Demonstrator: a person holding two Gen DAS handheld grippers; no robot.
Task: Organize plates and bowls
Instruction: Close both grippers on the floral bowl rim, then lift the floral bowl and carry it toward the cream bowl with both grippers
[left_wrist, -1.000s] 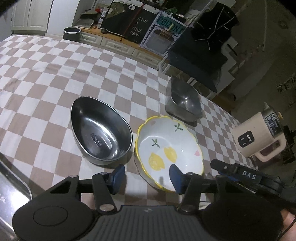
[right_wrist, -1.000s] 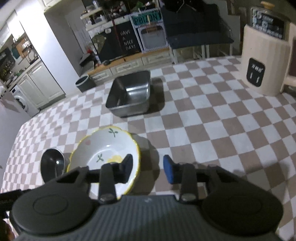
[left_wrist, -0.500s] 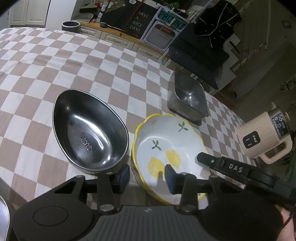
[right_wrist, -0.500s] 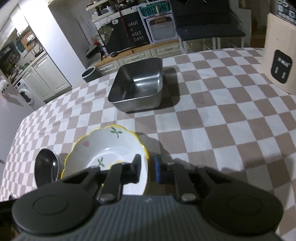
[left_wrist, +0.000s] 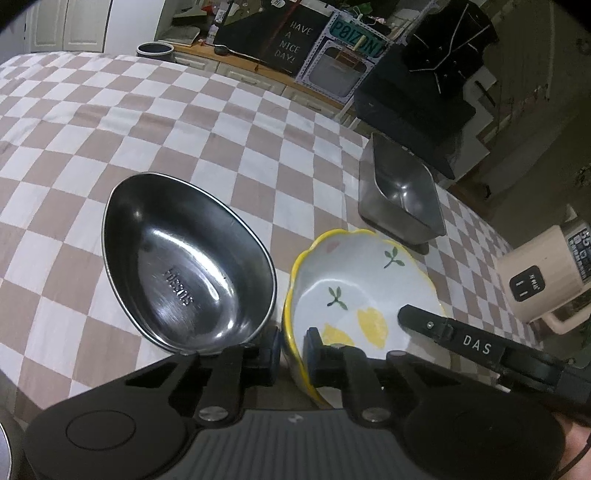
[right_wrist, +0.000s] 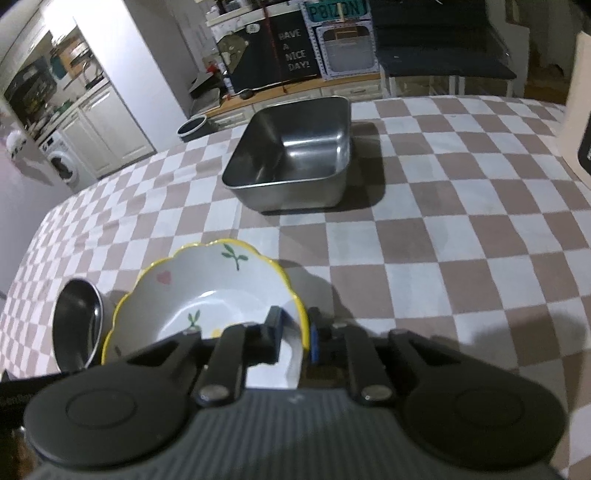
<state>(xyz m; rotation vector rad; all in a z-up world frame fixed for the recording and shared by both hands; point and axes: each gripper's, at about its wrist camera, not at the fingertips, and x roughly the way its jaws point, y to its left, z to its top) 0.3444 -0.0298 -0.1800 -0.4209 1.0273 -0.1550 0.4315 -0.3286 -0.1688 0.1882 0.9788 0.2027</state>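
Observation:
A white ceramic bowl with a yellow scalloped rim and lemon print (left_wrist: 365, 291) sits tilted on the checkered table, also in the right wrist view (right_wrist: 207, 295). My left gripper (left_wrist: 292, 350) is shut on its near rim. My right gripper (right_wrist: 297, 332) is shut on the opposite rim and shows in the left wrist view as a black arm marked DAS (left_wrist: 476, 343). An oval steel bowl (left_wrist: 184, 266) lies just left of the ceramic bowl (right_wrist: 75, 328). A square steel container (right_wrist: 295, 158) stands farther back (left_wrist: 400, 192).
A beige electric kettle (left_wrist: 543, 273) stands at the table's right edge. The checkered tablecloth (left_wrist: 147, 122) spreads to the left and back. Cabinets, a dark chair and a chalkboard sign stand beyond the table. A metal edge shows at the bottom left corner.
Both grippers have moved in and closed on opposite rims of the ceramic bowl. The bowl now tilts, with its left side raised.

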